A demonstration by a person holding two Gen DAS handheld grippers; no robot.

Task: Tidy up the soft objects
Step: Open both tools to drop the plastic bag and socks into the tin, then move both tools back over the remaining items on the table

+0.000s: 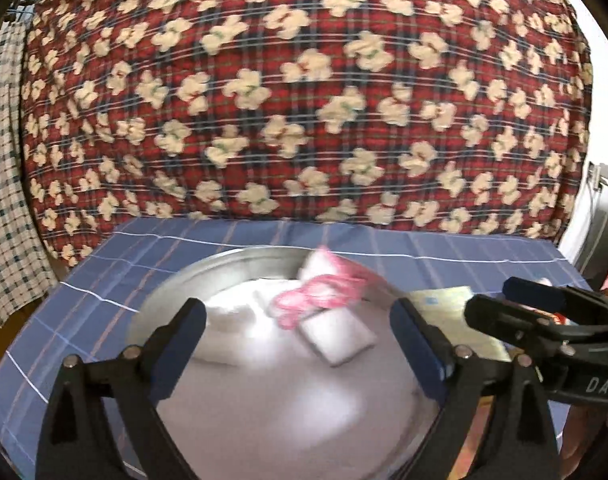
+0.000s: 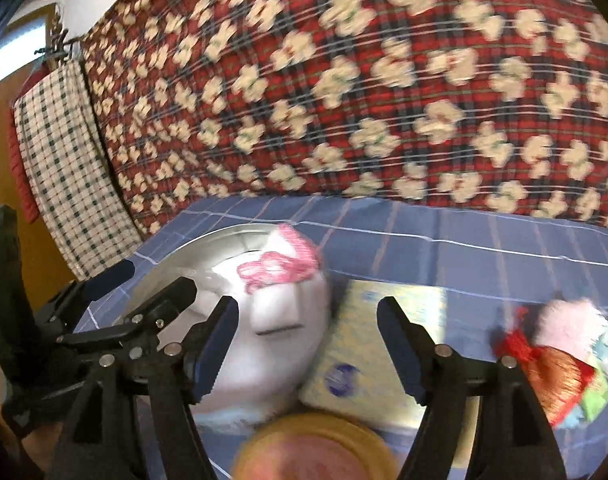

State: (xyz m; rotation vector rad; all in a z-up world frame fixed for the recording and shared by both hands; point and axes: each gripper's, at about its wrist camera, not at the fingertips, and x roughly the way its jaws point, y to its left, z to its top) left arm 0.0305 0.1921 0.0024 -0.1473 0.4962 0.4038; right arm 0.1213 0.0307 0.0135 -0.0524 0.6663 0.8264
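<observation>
Lying in the metal basin [image 1: 223, 258], white cloth [image 1: 263, 360] beneath both open claws.

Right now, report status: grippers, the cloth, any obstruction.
Left gripper open, empty. Right gripper open, empty. White cloth with pink trim lies in metal bowl. Nothing blocking.

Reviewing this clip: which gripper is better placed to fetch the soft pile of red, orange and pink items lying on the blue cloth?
Right, probably. The red, orange and pink soft pile lies beside the open right gripper on its outer side; the open left gripper hangs over the round metal bowl holding white cloth.
</observation>
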